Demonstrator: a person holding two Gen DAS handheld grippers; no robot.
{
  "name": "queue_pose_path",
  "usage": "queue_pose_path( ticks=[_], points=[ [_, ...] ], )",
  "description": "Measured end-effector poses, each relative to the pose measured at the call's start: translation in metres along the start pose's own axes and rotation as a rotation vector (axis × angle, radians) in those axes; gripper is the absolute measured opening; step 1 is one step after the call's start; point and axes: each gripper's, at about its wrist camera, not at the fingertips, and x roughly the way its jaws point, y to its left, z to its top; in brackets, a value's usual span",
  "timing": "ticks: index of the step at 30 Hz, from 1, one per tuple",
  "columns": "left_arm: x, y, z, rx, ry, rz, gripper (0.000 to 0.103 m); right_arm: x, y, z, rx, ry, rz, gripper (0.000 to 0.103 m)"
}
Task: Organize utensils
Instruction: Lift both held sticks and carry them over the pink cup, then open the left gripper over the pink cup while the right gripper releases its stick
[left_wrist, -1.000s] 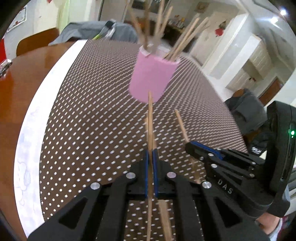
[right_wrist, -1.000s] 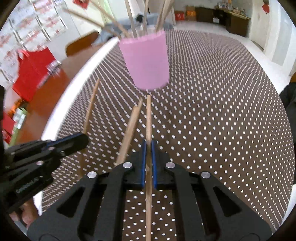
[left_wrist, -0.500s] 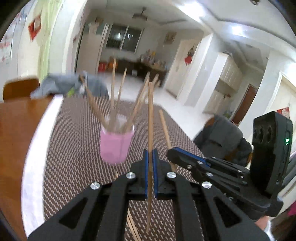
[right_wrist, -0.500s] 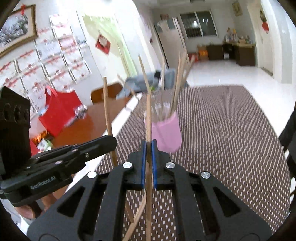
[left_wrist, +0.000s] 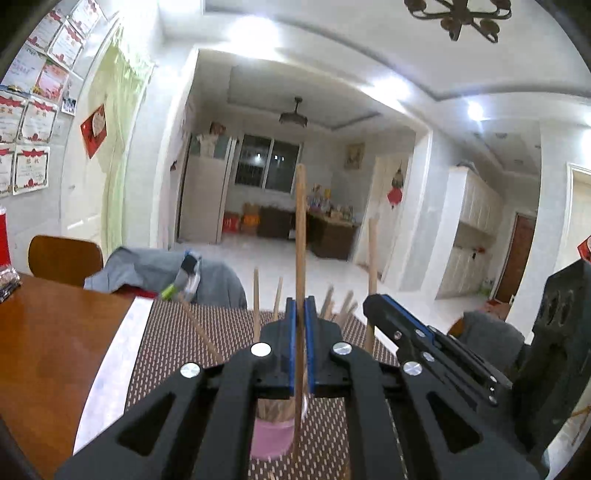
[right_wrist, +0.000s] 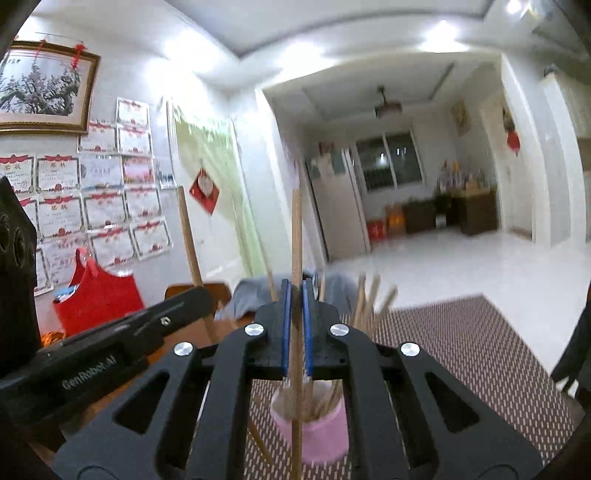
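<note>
Left gripper (left_wrist: 300, 314): clamped mid-length on one upright chopstick (left_wrist: 300, 229). Right gripper (right_wrist: 295, 295): clamped likewise on a second chopstick (right_wrist: 296, 236). Both held above the pink cup (right_wrist: 314, 428) on the dotted mat (right_wrist: 461, 343). Probably light, stiff, smooth wood; prone to pivoting, so gripped best near the middle.

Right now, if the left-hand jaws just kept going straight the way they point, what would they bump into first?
Probably nothing close. The left gripper, shut on an upright chopstick, points almost level, above the pink cup and its sticks. Ahead lies open floor toward the far cabinet, though depth is hard to judge.
</note>
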Motion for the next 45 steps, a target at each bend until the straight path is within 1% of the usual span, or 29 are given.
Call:
queue_pose_path(
  ticks=[1,3,6,8,11,13,16,18,21,23,26,27,28,29,36,40,45],
  points=[
    [0.003,0.001,0.002,-0.014,-0.023,-0.003,0.005,0.004,0.001,0.002,-0.013,-0.037,-0.01,0.006],
    [0.01,0.006,0.003,-0.029,-0.061,-0.004,0.005,0.011,0.001,0.004,-0.021,-0.079,-0.017,0.006],
    [0.016,0.011,0.0,-0.04,-0.11,0.019,0.005,0.022,-0.004,0.004,-0.015,-0.122,-0.025,0.006],
    [0.022,0.016,-0.004,-0.056,-0.128,0.024,0.005,0.028,-0.005,0.001,-0.022,-0.137,-0.038,0.006],
    [0.03,0.024,-0.012,-0.071,-0.14,0.045,0.005,0.034,-0.009,-0.005,-0.02,-0.162,-0.037,0.006],
    [0.038,0.027,-0.013,-0.074,-0.107,0.055,0.005,0.038,-0.013,-0.009,-0.013,-0.17,-0.035,0.006],
    [0.039,0.028,-0.011,-0.059,-0.105,0.071,0.005,0.042,-0.016,-0.012,-0.002,-0.178,-0.026,0.006],
    [0.045,0.031,-0.013,-0.065,-0.077,0.073,0.005,0.043,-0.019,-0.016,-0.001,-0.19,-0.027,0.006],
    [0.057,0.033,-0.018,-0.069,-0.013,0.089,0.005,0.046,-0.026,-0.019,0.019,-0.176,-0.026,0.006],
    [0.056,0.032,-0.019,-0.069,-0.014,0.087,0.005,0.044,-0.028,-0.022,0.016,-0.167,-0.028,0.006],
    [0.053,0.027,-0.019,-0.031,-0.033,0.101,0.007,0.043,-0.03,-0.022,0.019,-0.154,-0.029,0.006],
    [0.052,0.025,-0.02,-0.017,-0.036,0.11,0.008,0.043,-0.029,-0.022,0.021,-0.15,-0.03,0.006],
    [0.052,0.025,-0.02,-0.012,-0.037,0.117,0.02,0.04,-0.031,-0.022,0.021,-0.146,-0.029,0.007],
    [0.051,0.024,-0.02,-0.011,-0.038,0.122,0.026,0.04,-0.031,-0.022,0.018,-0.134,-0.029,0.007],
    [0.046,0.026,-0.016,0.013,-0.05,0.166,0.026,0.033,-0.035,-0.025,0.017,-0.107,-0.02,0.007],
    [0.045,0.026,-0.015,0.026,-0.047,0.192,0.028,0.031,-0.034,-0.027,0.019,-0.086,-0.009,0.007],
    [0.045,0.03,-0.013,0.015,-0.035,0.189,0.029,0.028,-0.028,-0.03,0.009,-0.064,-0.004,0.007]
  ],
)
